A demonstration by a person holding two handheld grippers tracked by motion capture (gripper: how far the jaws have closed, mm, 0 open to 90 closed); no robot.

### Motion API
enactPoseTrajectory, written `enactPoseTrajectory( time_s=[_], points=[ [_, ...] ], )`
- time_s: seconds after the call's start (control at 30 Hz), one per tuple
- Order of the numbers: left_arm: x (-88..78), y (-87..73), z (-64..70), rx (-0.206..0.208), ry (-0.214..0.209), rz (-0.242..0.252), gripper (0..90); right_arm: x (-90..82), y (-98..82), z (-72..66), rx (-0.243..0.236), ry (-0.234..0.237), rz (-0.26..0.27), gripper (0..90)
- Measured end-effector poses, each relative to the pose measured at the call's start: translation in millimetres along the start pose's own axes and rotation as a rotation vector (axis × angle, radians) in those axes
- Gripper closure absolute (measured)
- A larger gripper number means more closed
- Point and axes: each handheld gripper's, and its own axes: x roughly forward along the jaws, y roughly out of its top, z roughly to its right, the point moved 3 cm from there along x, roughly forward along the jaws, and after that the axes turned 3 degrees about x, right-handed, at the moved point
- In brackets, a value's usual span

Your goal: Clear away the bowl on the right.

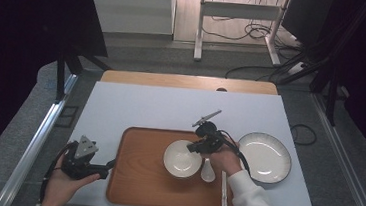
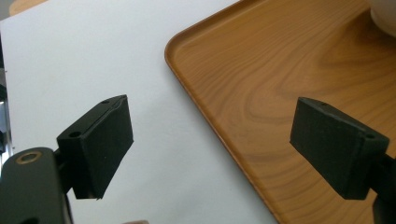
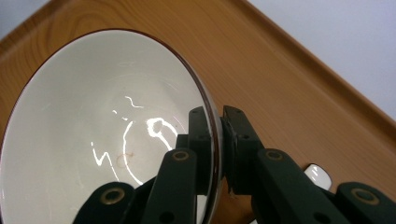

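Bowl point(image 3: 102, 135) sat on tray point(image 1: 139, 174), its rim pinched by right gripper point(image 3: 219, 149) — one jaw inside, one outside. Left gripper point(image 2: 210, 144) gaped wide, empty, at tray's edge. Best kept level — thin rim grip could probably slip.

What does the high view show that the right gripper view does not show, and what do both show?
High view alone: the empty plate off the tray, the chopsticks, the left gripper at the tray's left edge, and the floor behind the table.

Right gripper view alone: the pads pinching the bowl's rim, one inside and one outside, and faint marks inside the bowl.

Both: the white bowl on the wooden tray, the spoon, and the right gripper.
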Motion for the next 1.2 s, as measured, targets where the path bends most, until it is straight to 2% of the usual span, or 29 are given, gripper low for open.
enactPoseTrajectory(
  time_s=[0.1,0.33,0.5,0.63,0.73,0.8,0.87,1.0,1.13,1.2],
  points=[
    [-0.1,-0.1,0.0,0.001,0.0,0.0,12.8,6.9,-2.1,0.0,-0.001,-0.004,-0.022,82.5],
    [-0.7,-0.5,-0.8,0.008,0.001,-0.008,12.8,8.9,-3.7,4.3,0.026,0.006,-0.026,82.6],
    [0.1,-0.3,-0.1,0.002,0.001,-0.003,12.8,11.8,-5.4,7.1,0.025,-0.014,-0.042,82.4],
    [0.1,-0.3,0.0,0.003,0.001,-0.003,12.8,12.1,-6.3,8.5,0.031,-0.01,-0.028,81.9],
    [0.5,-0.2,0.4,0.003,0.0,-0.003,12.8,10.9,-6.2,8.4,0.026,-0.023,-0.022,76.9],
    [0.5,0.0,0.6,0.003,0.0,-0.003,12.8,8.2,-5.5,8.4,0.01,-0.037,-0.008,66.5],
    [0.1,0.1,0.6,0.004,0.0,-0.001,12.8,-1.3,-3.6,9.2,0.01,-0.062,0.041,56.3],
    [-0.6,0.4,-0.4,0.006,0.001,-0.001,12.8,-24.1,-2.4,12.5,0.023,-0.068,0.136,44.9],
    [-0.2,0.3,0.0,0.013,-0.001,-0.005,12.8,-50.0,-7.8,12.8,0.026,-0.064,0.223,36.4],
    [-0.3,0.1,-0.2,0.008,0.0,-0.002,12.8,-62.7,-13.7,13.9,0.026,-0.065,0.258,35.0]
  ],
)
